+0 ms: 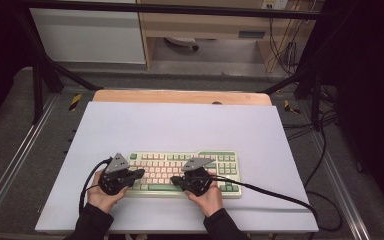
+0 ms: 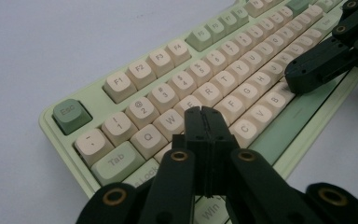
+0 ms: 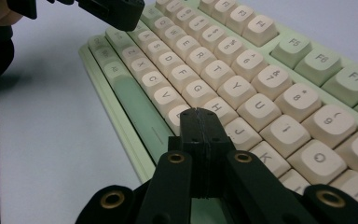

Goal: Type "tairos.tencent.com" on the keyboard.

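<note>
Keyboard (image 1: 185, 172), a pale green plastic one with cream keycaps, lies near the front edge of the white-covered desk (image 1: 180, 125). Both the left gripper (image 2: 204, 112) and right gripper (image 3: 198, 113) hover over its letter keys with fingers pressed fully together, holding nothing. Typing seems in hand; next, a closed tip must drop squarely onto one key.

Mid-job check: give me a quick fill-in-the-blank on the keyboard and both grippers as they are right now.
1. Both grippers sit over a pale green and cream ____.
2. The left gripper has its jaws ____.
3. The right gripper has its tip above the ____ row of keys that holds G, H and J.
4. The keyboard lies on a white ____.

Missing words: keyboard; shut; home (middle); sheet
</note>
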A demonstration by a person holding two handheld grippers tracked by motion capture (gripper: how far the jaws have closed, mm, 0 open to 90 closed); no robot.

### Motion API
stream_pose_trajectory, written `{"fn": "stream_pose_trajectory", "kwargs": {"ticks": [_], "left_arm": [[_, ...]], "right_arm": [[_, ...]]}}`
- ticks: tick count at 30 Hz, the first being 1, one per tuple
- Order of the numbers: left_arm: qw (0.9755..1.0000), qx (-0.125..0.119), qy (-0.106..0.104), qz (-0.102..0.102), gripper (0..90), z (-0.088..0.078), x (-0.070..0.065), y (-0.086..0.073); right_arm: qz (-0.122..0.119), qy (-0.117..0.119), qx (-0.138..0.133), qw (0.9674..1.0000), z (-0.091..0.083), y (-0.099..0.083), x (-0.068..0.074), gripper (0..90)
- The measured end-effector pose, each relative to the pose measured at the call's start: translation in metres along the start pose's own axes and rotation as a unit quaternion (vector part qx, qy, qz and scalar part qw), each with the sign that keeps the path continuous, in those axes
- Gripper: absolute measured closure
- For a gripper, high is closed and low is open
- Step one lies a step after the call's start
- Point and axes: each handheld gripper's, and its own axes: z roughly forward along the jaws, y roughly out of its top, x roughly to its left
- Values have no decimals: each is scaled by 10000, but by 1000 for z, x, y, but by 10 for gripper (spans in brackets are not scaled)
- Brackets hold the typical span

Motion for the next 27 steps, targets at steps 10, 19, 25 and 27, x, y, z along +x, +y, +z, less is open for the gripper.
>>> {"fn": "stream_pose_trajectory", "kwargs": {"ticks": [10,19,25,27], "left_arm": [[10000,-32,-43,40,899,-1,-4,3],[10000,-38,-58,65,899,6,-11,9],[9999,-12,-70,122,899,15,-16,16],[9998,0,-91,152,899,19,-19,19]], "right_arm": [[-80,-142,-224,9996,-26,7,-6,900],[57,-321,-263,9991,-53,-7,-22,900],[134,-391,-277,9988,-63,-17,-29,900],[142,-396,-268,9988,-64,-20,-30,900]]}}
